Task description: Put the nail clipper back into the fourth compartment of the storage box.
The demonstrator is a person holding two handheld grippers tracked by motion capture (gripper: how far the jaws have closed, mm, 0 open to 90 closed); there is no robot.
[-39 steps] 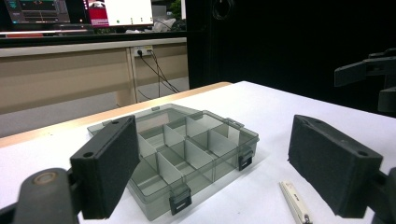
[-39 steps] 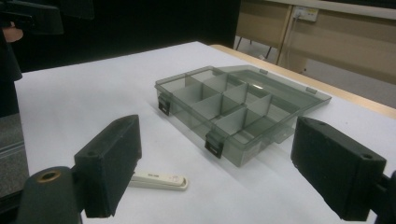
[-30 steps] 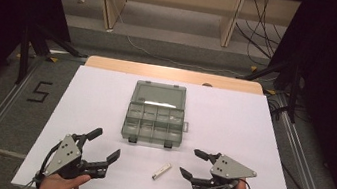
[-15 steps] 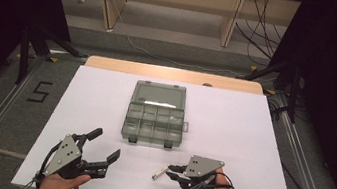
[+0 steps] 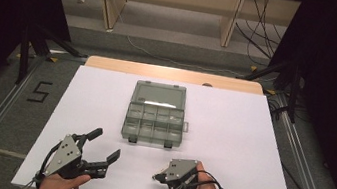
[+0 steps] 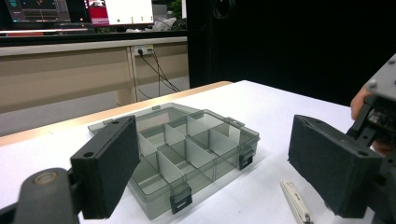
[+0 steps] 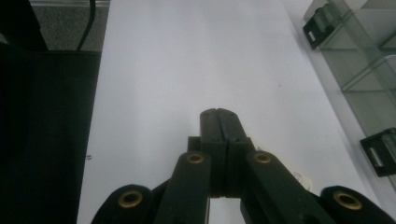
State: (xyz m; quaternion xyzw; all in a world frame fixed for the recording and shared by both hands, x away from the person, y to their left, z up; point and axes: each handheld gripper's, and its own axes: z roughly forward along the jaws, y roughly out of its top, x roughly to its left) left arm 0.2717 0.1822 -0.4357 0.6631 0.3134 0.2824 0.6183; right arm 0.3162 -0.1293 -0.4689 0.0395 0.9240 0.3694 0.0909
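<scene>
Since the earlier frames, the right gripper (image 5: 158, 178) had swung in from the table's right side and turned over the small white stick that lay before the organiser box; the left gripper (image 5: 103, 151) had stayed put.

In the high view, the clear compartment box (image 5: 156, 113) sat open mid-table, the left gripper's jaws apart near the front edge.

In the left gripper view, the white stick (image 6: 295, 200) lay on the table (image 6: 280, 107) just beside the right hand (image 6: 362, 105).

In the right gripper view, the jaws stood pressed together; a sliver of the white stick (image 7: 301, 176) peeked beside them, so whether they clamped it I cannot tell.

The step looked like picking up the stick; next would be lifting it toward a compartment.
</scene>
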